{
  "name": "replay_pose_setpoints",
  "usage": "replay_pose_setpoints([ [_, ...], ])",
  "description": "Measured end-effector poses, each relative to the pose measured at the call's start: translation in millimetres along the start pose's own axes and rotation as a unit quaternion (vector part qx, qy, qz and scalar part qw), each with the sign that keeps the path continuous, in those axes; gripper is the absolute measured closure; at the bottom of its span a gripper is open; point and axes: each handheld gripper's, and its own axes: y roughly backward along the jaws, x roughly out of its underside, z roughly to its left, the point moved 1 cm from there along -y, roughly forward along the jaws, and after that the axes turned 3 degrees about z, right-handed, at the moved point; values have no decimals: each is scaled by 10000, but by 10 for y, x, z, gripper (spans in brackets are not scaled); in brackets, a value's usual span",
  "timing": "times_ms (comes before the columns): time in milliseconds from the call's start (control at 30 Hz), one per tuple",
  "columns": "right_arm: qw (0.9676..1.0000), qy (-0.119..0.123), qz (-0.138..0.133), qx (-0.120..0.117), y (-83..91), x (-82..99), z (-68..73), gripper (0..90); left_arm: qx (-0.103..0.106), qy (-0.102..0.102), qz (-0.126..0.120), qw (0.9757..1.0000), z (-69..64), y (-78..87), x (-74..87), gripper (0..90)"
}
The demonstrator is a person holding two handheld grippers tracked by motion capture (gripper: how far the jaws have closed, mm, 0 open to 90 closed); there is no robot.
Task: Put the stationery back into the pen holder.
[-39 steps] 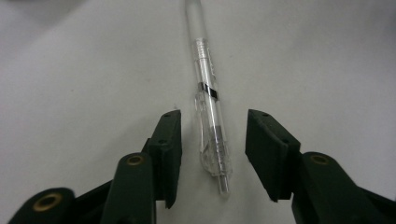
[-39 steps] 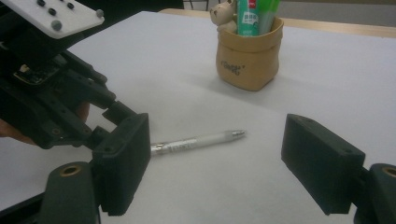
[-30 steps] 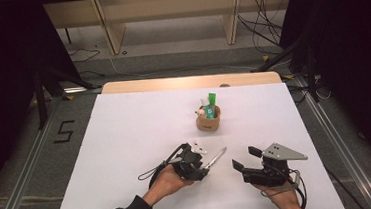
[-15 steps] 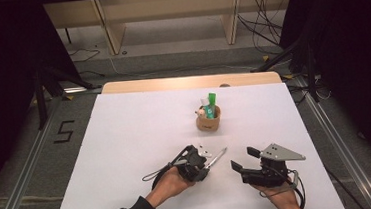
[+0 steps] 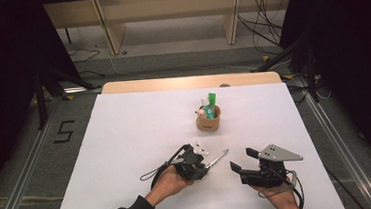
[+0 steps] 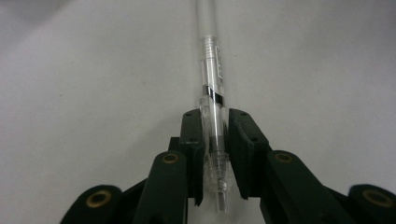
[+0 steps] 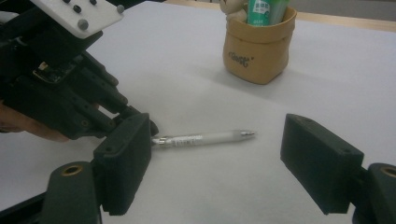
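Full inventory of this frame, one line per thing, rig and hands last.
pen: 1, clear barrel with a silver tip, lying on the table near its front edge, its back end between the left gripper's pads
pouch: 1, tan, upright right of the table's centre
tube: 1, green, standing in the pouch
small white item: 1, in the pouch beside the tube, too small to identify
table: 1, white top with a wooden far edge
left gripper: 1, black, its jaws have just been closing on the pen's back end
right gripper: 1, black, jaws wide apart, right of the pen
hands: 2, at the table's near edge
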Motion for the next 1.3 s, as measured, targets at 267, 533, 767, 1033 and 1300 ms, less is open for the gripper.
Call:
replay_pose_setpoints([
  [267, 10000, -17, -11, -14, 2, -1, 0, 257, 116, 53, -68, 9999, 38, 6, 16, 762],
  [533, 10000, -23, 7, -10, -3, 4, -3, 257, 150, 71, -69, 9998, 75, 24, 20, 762],
  [767, 10000, -44, 13, -2, -5, 7, -7, 257, 176, 107, -83, 9998, 105, 67, 9, 763],
  [1033, 10000, -11, 18, -8, -13, 10, -1, 257, 107, 0, 0, 9999, 106, 76, 12, 763],
  [1300, 10000, -31, 22, -9, -13, 10, -4, 257, 91, -42, -62, 9999, 111, 144, 3, 764],
])
